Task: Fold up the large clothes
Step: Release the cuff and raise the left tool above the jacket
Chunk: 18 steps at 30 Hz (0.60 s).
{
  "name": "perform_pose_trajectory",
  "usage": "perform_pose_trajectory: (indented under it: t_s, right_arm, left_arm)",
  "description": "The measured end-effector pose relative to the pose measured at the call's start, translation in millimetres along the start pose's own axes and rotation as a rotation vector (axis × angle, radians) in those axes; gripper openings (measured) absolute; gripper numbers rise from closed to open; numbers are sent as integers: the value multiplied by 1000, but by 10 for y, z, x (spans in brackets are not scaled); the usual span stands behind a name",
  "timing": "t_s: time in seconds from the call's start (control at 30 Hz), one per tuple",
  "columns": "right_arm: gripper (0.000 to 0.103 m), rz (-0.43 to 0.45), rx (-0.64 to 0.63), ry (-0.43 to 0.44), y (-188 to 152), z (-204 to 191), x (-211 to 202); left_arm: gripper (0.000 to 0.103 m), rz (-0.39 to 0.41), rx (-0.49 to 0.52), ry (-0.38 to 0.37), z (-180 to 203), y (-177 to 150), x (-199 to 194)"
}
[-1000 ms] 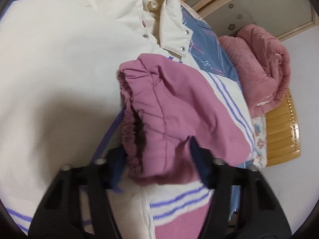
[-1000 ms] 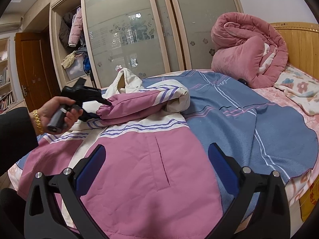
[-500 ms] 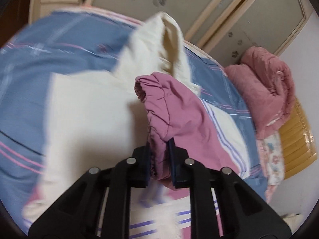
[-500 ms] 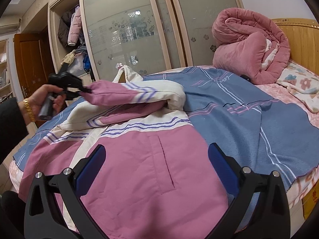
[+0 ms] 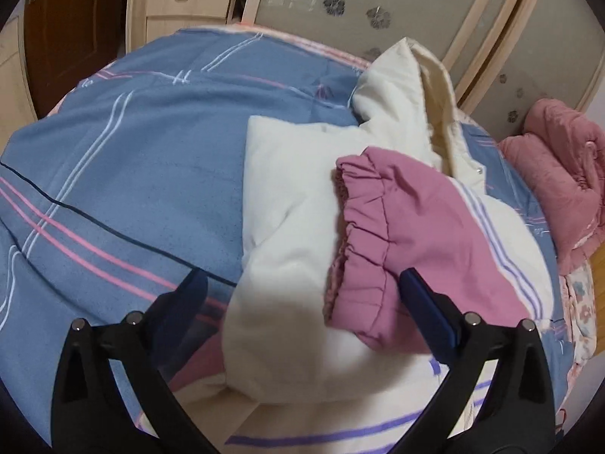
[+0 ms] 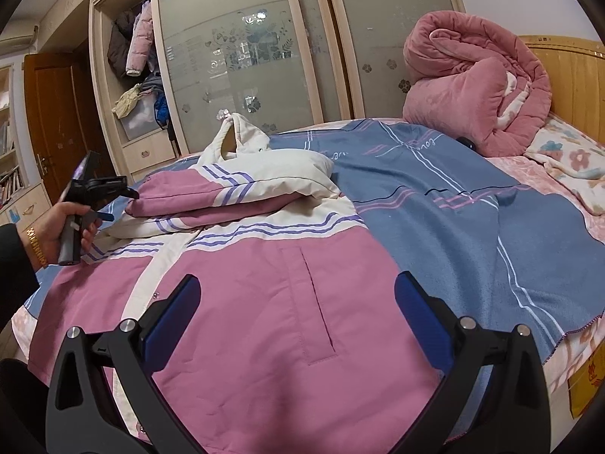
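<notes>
A large pink and cream padded jacket (image 6: 264, 287) with purple stripes lies spread on the bed. One sleeve (image 6: 227, 196) is folded across its chest. In the left wrist view the sleeve's pink elastic cuff (image 5: 363, 242) rests on the cream body (image 5: 287, 234). My left gripper (image 5: 302, 302) is open, its jaws wide apart, with the cuff lying loose near the right finger. It also shows in the right wrist view (image 6: 113, 200) at the sleeve's end. My right gripper (image 6: 298, 310) is open and empty above the jacket's pink lower front and pocket slit.
A blue striped blanket (image 6: 453, 204) covers the bed. A rolled pink quilt (image 6: 472, 83) sits by the wooden headboard (image 6: 574, 75). Sliding wardrobe doors (image 6: 264, 56) and an open closet stand behind the bed. A floral sheet (image 6: 567, 159) lies at the right.
My left gripper was shut on the pink cuff half a second ago and has opened, leaving the sleeve lying across the jacket. It has drawn back a little. My right gripper stayed open.
</notes>
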State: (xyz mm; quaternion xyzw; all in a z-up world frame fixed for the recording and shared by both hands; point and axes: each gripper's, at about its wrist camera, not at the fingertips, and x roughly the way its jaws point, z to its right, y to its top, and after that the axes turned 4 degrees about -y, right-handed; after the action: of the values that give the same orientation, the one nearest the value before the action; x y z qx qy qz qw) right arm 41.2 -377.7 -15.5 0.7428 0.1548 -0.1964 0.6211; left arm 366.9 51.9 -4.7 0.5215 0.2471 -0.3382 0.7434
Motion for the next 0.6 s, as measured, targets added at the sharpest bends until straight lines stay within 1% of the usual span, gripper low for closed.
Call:
perform_pose_trajectory:
  t_s: [0.03,0.07,0.13,0.17,0.2,0.23,0.27,0.33,0.37,0.43,0.47,0.5,0.53,0.6]
  right_arm:
    - [102,3,-2,-1,-1,-2,-8]
    - [102,8,-6,0,-1,-6,-17]
    - [102,12,-14,-1,-9,-22,-27]
    - [102,13,-18,0,-12,-30,-30]
    - [102,14,-24,1,-16,-44,-34]
    - [102,17,-37,1,-22,-66,-41]
    - [102,25,-49,-1,-27,-85,-52]
    - [102,43,-71,-6,-37,-119,-80]
    - [102,56,-84,-6,-44,-146,-98]
    - [102,75,-101,-11,-60,-186,-130]
    - [102,84,-107,-9,-69,-210,-148]
    - [102,91,-110,-3,-77,-231,-162]
    - [102,97,-117,0,-85,-258,-173]
    - [102,100,-139,-1,-101,-311,-176]
  left_arm:
    - [101,30,13,5,10,-22,-101]
    - [101,88,40,1,31,-83,-304]
    - [101,161,58,21,88,-248,-590]
    - [101,204,59,63,160,-391,-793]
    - [101,230,60,94,237,-519,-961]
    - [101,250,64,118,286,-675,-1139]
    - [101,269,84,128,375,-903,-1363]
    - [101,297,181,79,512,-1285,-1690]
    - [101,326,268,94,630,-1566,-1856]
    - [101,368,360,162,746,-1841,-1962]
    - [101,373,405,191,801,-1988,-1962]
    - [101,354,421,206,835,-2065,-1906]
    - [101,322,414,210,820,-2135,-1829]
    - [101,251,390,196,770,-2201,-1708]
